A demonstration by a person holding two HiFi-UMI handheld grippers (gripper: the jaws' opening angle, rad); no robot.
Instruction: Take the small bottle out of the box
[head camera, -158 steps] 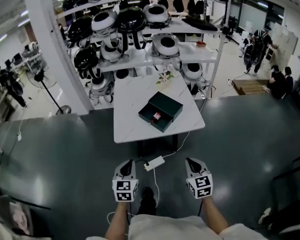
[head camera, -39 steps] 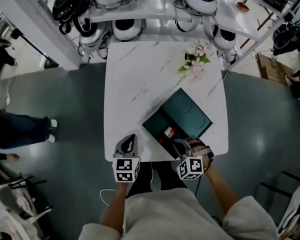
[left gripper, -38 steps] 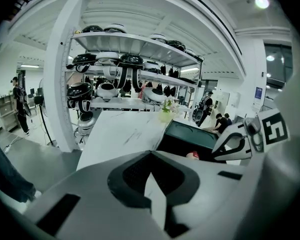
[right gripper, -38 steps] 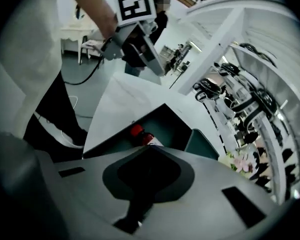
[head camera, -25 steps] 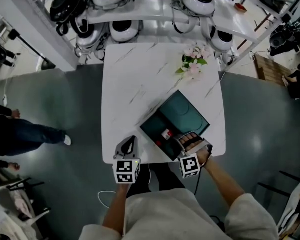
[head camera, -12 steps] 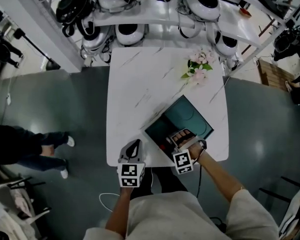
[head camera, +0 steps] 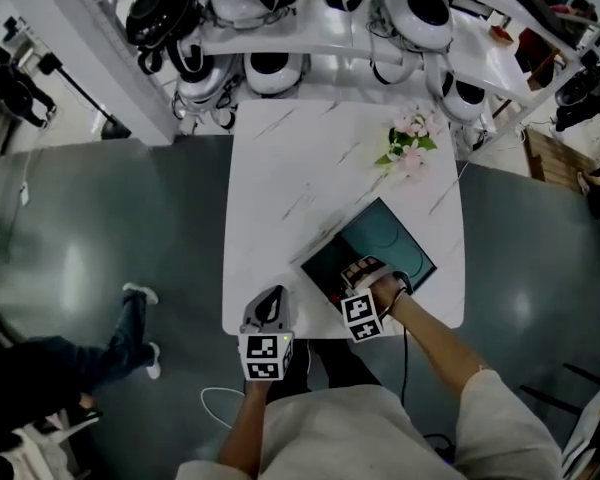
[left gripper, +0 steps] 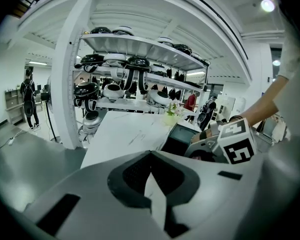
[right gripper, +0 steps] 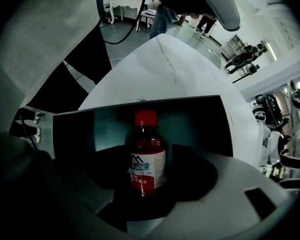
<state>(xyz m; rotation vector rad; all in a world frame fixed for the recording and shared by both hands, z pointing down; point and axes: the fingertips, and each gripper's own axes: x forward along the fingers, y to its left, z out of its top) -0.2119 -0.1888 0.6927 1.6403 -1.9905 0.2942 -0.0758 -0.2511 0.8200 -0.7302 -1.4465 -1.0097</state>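
My right tongs (head camera: pixel 363 271) point down into the dark teal box (head camera: pixel 405 240) at the near right of the white marble tabletop (head camera: pixel 300 188). Their jaws are wide and have just eased inward, and the small bottle (right gripper: pixel 148 156) lies in the box between them, ungripped. My left tongs (head camera: pixel 270 296) are closed and empty at the front-left corner; flowers (head camera: pixel 412 140) sit far right, a loaded shelf rack (head camera: pixel 280 38) stands beyond, and glossy grey floor (head camera: pixel 100 218) lies around.
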